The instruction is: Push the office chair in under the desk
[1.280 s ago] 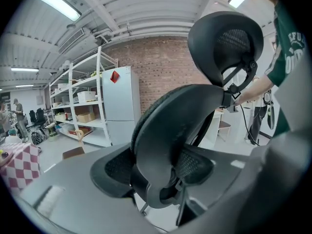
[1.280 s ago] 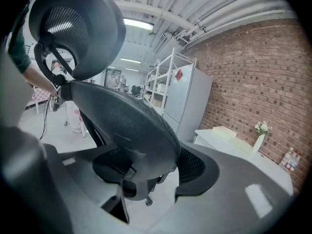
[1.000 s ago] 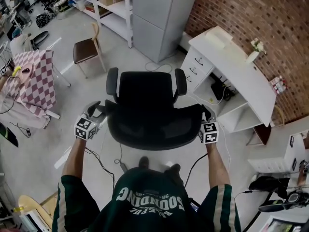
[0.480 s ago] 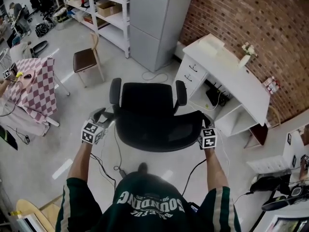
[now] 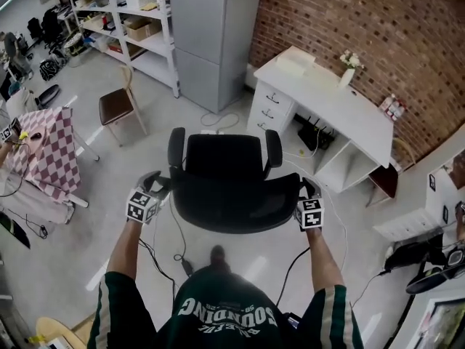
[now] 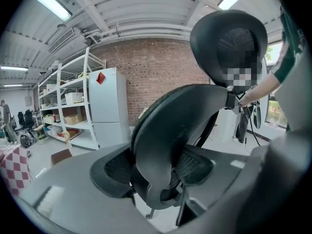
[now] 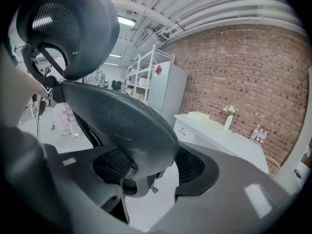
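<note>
A black mesh office chair [image 5: 224,162] stands on the grey floor, its seat facing away from me. My left gripper [image 5: 156,185] is shut on the left edge of the backrest [image 6: 180,126], which sits between its fingers [image 6: 114,167]. The right gripper [image 5: 309,190] is shut on the right edge of the backrest [image 7: 122,121] in the same way. The headrest [image 6: 229,43] rises above the backrest. The white desk [image 5: 327,97] stands ahead to the right along the brick wall, with its knee opening [image 5: 327,147] facing the chair's right side.
A grey cabinet [image 5: 211,35] and white shelving [image 5: 123,20] stand ahead. A wooden chair [image 5: 116,104] and a checked-cloth table [image 5: 43,147] are on the left. Cables [image 5: 178,242] trail on the floor by my feet. A vase [image 5: 347,75] stands on the desk, drawers [image 5: 269,107] at its left end.
The chair has rolled forward with both grippers still on its backrest. The desk, cabinet and brick wall now sit closer to the chair.
</note>
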